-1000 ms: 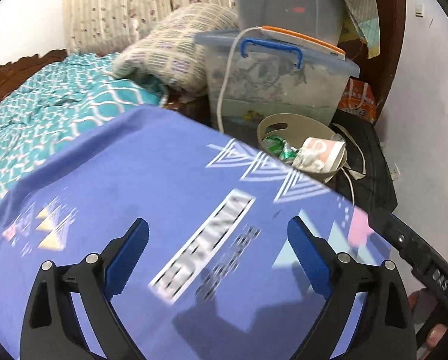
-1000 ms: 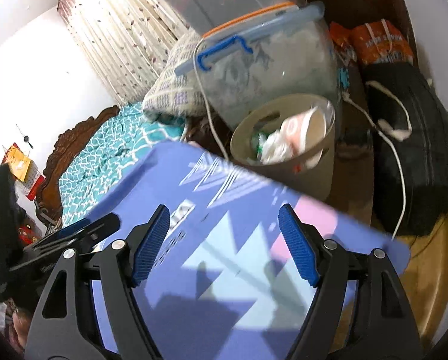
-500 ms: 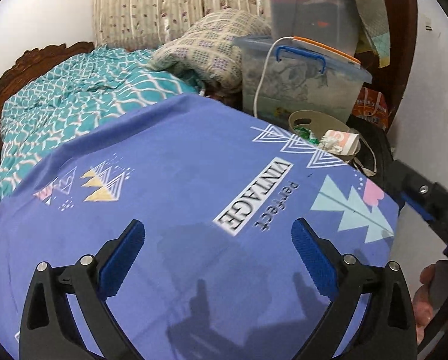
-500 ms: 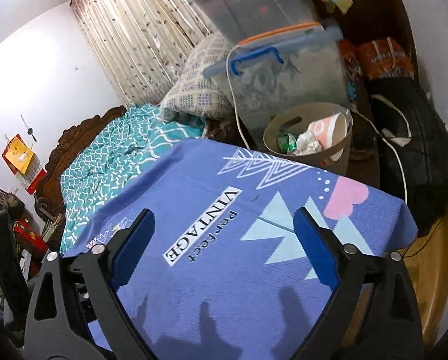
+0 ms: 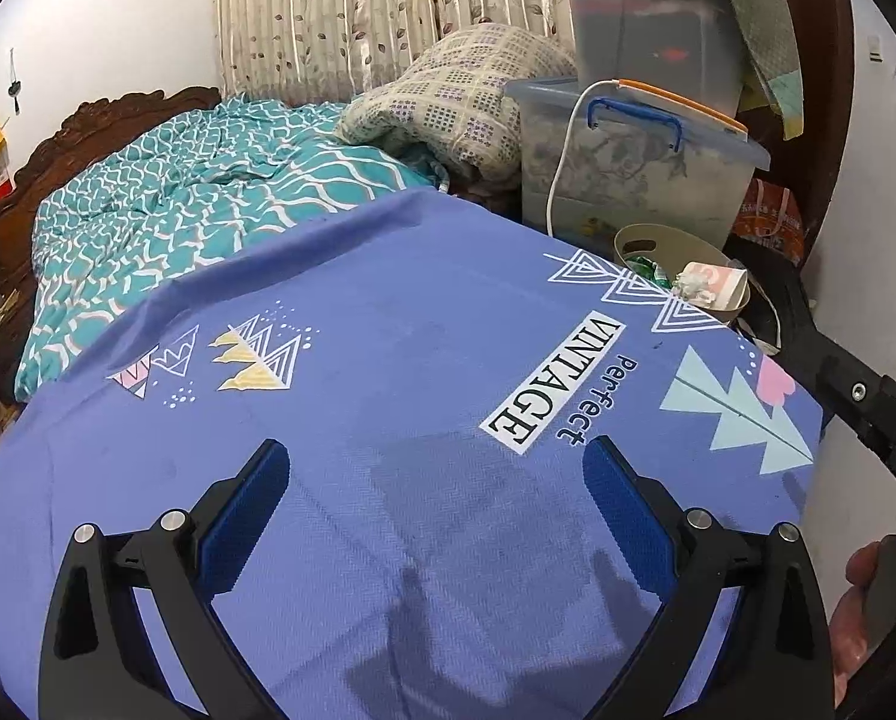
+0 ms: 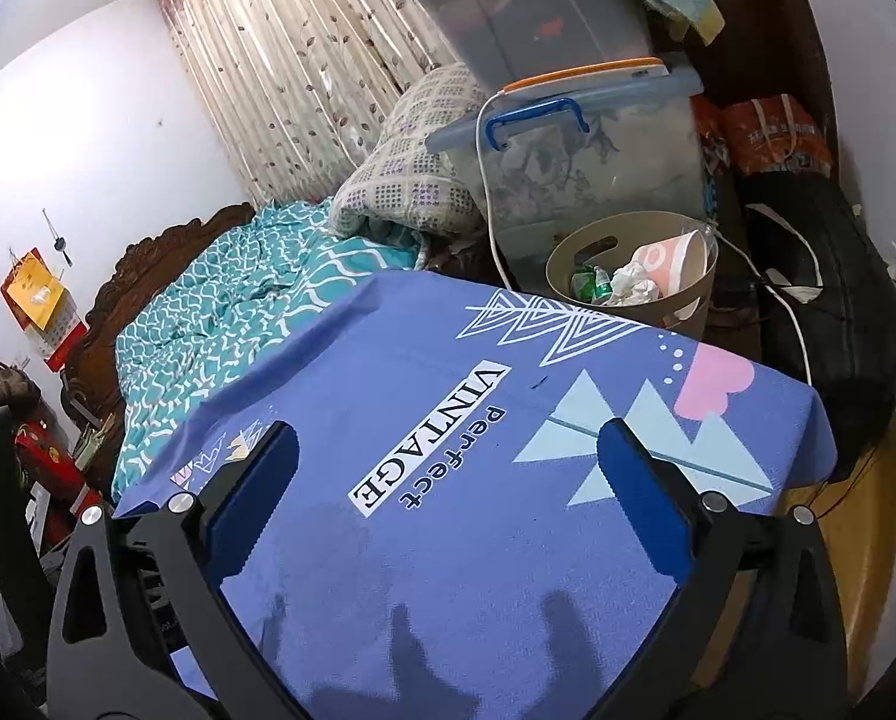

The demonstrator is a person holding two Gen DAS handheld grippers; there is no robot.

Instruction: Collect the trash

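lying beyond right tool (image 6: 448,480) | trash bin (image 6: 688,300) | jaws wide, empty

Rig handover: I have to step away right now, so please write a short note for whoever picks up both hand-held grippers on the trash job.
Left hand-held gripper: open, empty, over the purple tablecloth.
Right hand-held gripper: open, empty; its jaws have just been opening, nothing between them.
Trash bin: beige, on the floor past the table's far edge, in front of the clear storage box. It holds a paper cup, crumpled tissue and green wrappers.
Done: that trash is in the bin.
Left: no loose trash shows on the cloth; check spots outside both views.
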